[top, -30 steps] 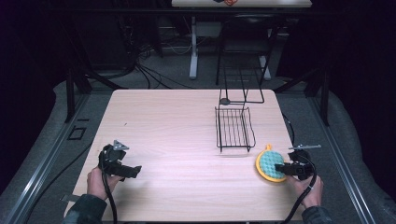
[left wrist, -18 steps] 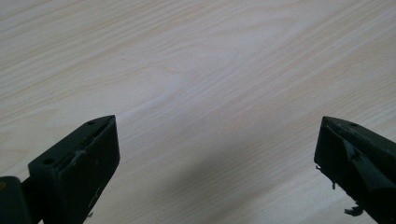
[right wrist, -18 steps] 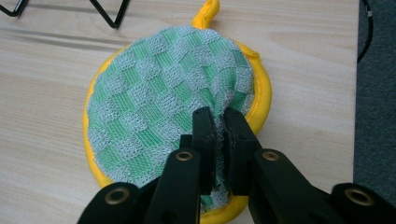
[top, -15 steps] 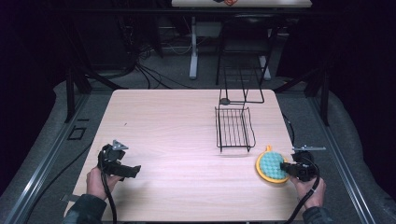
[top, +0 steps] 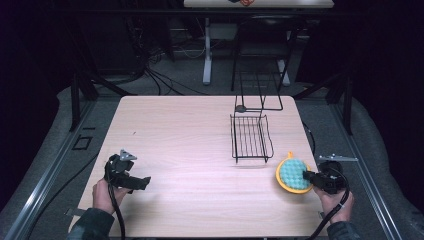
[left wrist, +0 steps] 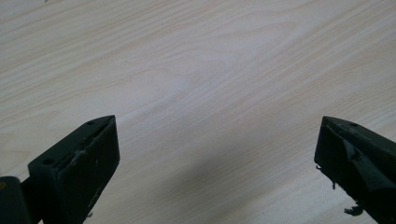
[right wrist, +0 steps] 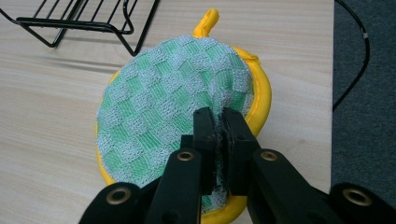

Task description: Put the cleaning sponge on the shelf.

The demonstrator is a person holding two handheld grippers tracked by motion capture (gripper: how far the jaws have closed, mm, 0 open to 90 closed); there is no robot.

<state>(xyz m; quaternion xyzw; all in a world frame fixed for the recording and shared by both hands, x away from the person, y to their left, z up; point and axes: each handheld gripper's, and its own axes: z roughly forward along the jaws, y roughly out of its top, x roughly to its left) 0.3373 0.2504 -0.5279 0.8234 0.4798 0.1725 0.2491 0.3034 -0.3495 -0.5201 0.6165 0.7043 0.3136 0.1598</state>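
Pale wood desk (top: 190,135), dark room around it.

Right gripper (right wrist: 219,116): at the desk's near right corner, held in the person's right hand (top: 336,204). Fingers (right wrist: 204,135) closed on the near edge of a green-and-white checked cloth (right wrist: 163,112); a fold of the weave is pinched up between them. The cloth lies on a round yellow pad (right wrist: 262,98), whose rim shows around it and whose small yellow loop (right wrist: 207,21) points away from the gripper. In the high view the cloth (top: 293,173) and pad (top: 280,179) sit close to the desk's right edge, just in front of the gripper (top: 309,176).

Black wire rack (top: 250,136): on the desk just beyond the pad, toward the far side, apart from it. Its near corner (right wrist: 93,23) shows in the right gripper view. A taller wire frame (top: 257,90) stands at the far edge behind it.

Left gripper (top: 142,182): near left part of the desk, in the left hand (top: 104,195). Fingers (left wrist: 84,158) spread wide, nothing between them, bare wood (left wrist: 210,79) below.

A cable (right wrist: 355,56) trails over the grey floor beside the desk's right edge.
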